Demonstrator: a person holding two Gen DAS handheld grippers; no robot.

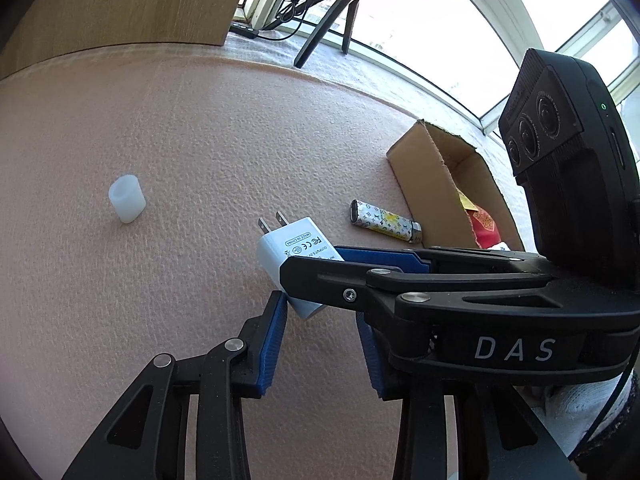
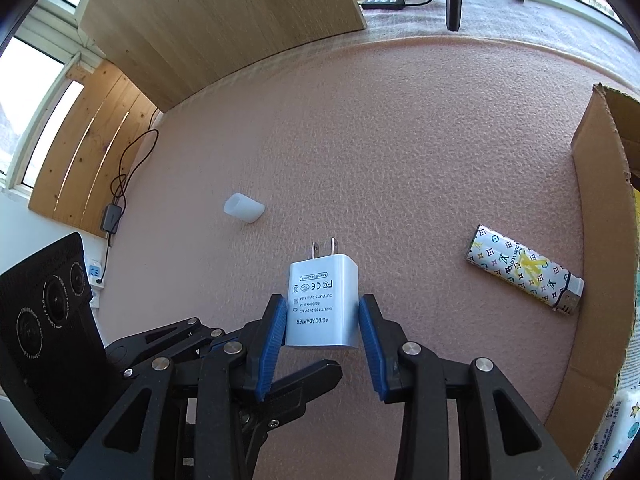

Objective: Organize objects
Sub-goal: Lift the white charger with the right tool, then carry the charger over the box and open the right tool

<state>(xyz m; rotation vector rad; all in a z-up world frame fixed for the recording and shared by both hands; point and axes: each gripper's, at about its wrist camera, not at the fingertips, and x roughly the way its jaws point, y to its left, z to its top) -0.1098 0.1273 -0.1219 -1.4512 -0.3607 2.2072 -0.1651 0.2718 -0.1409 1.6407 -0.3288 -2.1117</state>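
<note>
Progress: box (image 2: 592,240) holds some items; lighter (image 2: 524,270), white cap (image 2: 244,208) wait on worktop (image 2: 400,140).
Right claw (image 2: 322,320): clamped on AC adapter (image 2: 322,304).
Left claw (image 1: 320,344): apart, empty.

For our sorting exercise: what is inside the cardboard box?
Inside the cardboard box the left wrist view shows a red item with something yellow above it. The hand-held gripper's camera housing and the box walls cover the rest.
</note>
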